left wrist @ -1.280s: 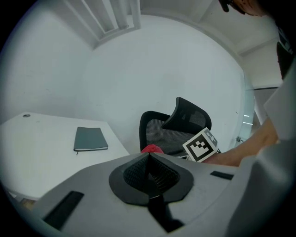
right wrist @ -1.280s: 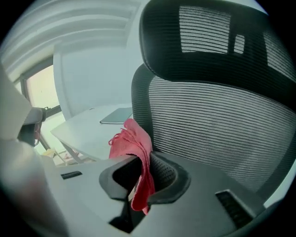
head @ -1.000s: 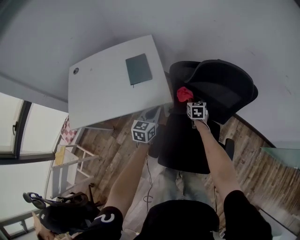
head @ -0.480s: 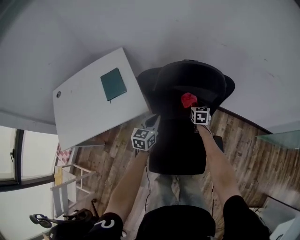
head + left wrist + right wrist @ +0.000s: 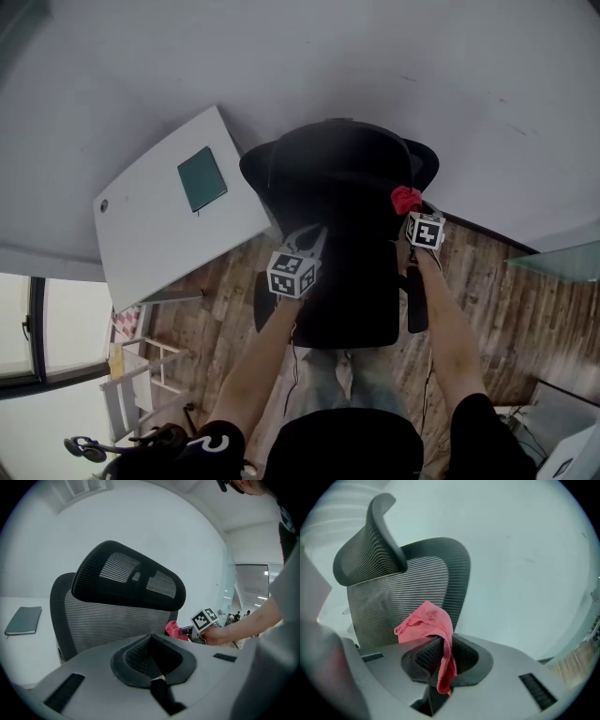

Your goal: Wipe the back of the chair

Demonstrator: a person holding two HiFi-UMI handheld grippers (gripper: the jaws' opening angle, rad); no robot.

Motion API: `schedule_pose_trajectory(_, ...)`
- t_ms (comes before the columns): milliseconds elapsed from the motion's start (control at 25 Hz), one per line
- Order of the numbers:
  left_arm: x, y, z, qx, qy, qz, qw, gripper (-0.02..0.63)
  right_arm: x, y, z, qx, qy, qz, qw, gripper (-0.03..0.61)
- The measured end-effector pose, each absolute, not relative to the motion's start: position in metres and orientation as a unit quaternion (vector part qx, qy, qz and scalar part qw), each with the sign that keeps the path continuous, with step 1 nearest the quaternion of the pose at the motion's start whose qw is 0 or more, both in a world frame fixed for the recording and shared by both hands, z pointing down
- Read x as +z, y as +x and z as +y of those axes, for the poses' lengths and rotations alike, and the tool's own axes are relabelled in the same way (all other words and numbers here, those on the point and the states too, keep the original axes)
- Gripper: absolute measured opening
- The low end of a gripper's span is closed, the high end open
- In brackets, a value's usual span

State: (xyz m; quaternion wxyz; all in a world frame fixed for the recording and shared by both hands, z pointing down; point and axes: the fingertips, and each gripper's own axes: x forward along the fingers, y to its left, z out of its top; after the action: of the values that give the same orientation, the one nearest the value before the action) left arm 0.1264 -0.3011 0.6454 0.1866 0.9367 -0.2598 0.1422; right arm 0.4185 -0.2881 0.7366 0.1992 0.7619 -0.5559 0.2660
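Chair back (image 5: 403, 592): ribbed mesh (curved); right claw (image 5: 440, 660) pinches crumpled pink cloth (image 5: 426, 620).

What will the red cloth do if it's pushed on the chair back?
Probably floppy: the red cloth droops and folds over the right tool pinching it. It looks light, one small pinch holding it all. It would likely squash flat against the mesh chair back.
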Motion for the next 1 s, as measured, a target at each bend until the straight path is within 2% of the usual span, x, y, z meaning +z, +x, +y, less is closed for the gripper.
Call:
schedule_pose_trajectory(200, 0.644, 0.130, -0.304, 0.141, 0.933, -0.274, 0.187, 0.025, 0.730, 0.438, -0.265, 0.263, 0.775, -0.545, 0.183, 0.063)
schedule_pose_trajectory(400, 0.647, 0.106, -0.312, 0.138, 0.924, -0.299, 0.194, 0.025, 0.722, 0.408, -0.263, 0.257, 0.763, -0.573, 0.152, 0.063)
schedule_pose_trajectory(720, 0.659, 0.023, -0.333, 0.133, 0.903, -0.351, 0.209, 0.025, 0.724, 0.260, -0.318, 0.251, 0.674, -0.677, 0.155, 0.063)
schedule_pose_trajectory(1000, 0.672, -0.064, -0.342, 0.134, 0.885, -0.387, 0.221, 0.025, 0.751, 0.129, -0.356, 0.258, 0.600, -0.729, 0.206, 0.063)
